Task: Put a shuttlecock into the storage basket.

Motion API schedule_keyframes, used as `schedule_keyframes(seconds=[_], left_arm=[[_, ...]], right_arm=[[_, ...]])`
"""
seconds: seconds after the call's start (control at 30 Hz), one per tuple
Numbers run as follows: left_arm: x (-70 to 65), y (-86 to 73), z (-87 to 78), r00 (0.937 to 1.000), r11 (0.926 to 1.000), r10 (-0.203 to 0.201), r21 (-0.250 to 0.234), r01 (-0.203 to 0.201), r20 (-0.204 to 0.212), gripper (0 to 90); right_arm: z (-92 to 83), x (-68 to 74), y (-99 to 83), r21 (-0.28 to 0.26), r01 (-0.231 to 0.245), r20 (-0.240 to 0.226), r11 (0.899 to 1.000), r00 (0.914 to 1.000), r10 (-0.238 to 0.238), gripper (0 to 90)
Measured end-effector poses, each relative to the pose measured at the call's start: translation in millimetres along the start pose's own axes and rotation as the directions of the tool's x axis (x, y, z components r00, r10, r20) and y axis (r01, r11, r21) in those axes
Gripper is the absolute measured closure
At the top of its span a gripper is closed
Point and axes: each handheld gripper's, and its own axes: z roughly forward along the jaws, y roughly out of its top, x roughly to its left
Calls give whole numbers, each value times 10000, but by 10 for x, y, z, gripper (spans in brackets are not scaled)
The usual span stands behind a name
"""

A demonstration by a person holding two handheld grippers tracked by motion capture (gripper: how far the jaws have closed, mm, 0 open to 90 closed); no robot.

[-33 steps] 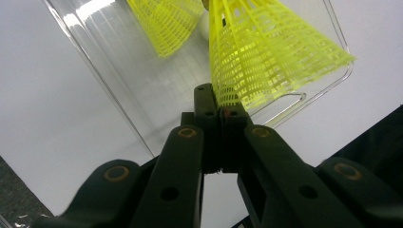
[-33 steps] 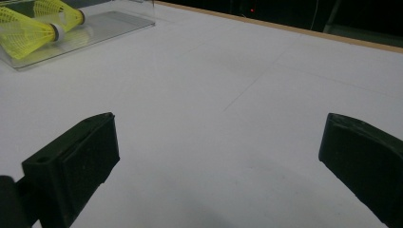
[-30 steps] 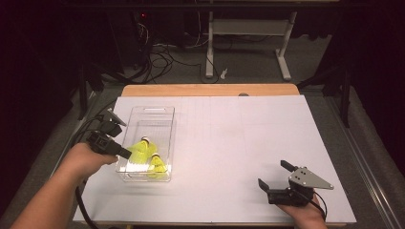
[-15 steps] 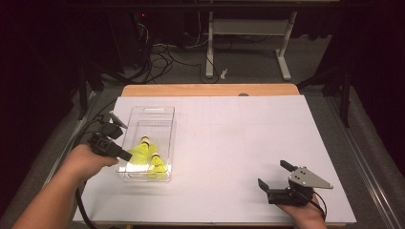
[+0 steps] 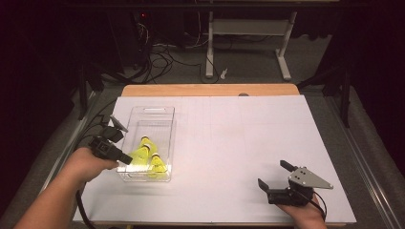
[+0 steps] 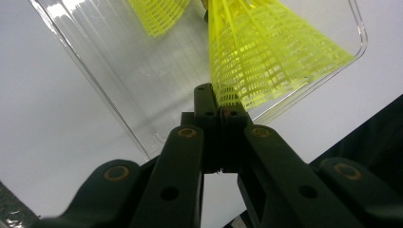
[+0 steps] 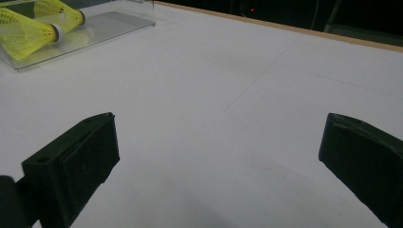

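White-covered table (image 5: 229, 143): left gripper (image 6: 219, 102) pinches a yellow mesh-skirted plastic shuttlecock (image 6: 266, 52) in the clear plastic bin (image 5: 160, 114) near the left edge; right gripper (image 5: 277, 179) rests spread at the front right.

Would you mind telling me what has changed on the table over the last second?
Almost nothing. The left gripper stays shut on the skirt edge of a yellow shuttlecock in the clear box, shifting only slightly. The second shuttlecock lies as before, and the right gripper rests open, unmoved.
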Motion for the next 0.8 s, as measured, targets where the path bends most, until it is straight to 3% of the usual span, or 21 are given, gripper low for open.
schedule_keyframes(seconds=[0.27,0.67,0.7,0.8], left_arm=[[10,21,94,9998,9999,97,109,-98,146,893],[71,30,154,9996,9992,-261,308,262,-50,892],[109,37,177,9998,9998,147,136,-145,-106,892],[119,34,215,9997,9995,220,235,-218,-102,891]], right_arm=[[-9,-1,3,-65,-12,31,10000,10000,13,2],[-9,-11,-1,-25,-34,70,10000,10000,34,2],[-13,-12,1,-44,-23,73,10000,10000,23,3],[-19,-8,5,-83,-2,54,10000,10000,2,2]])
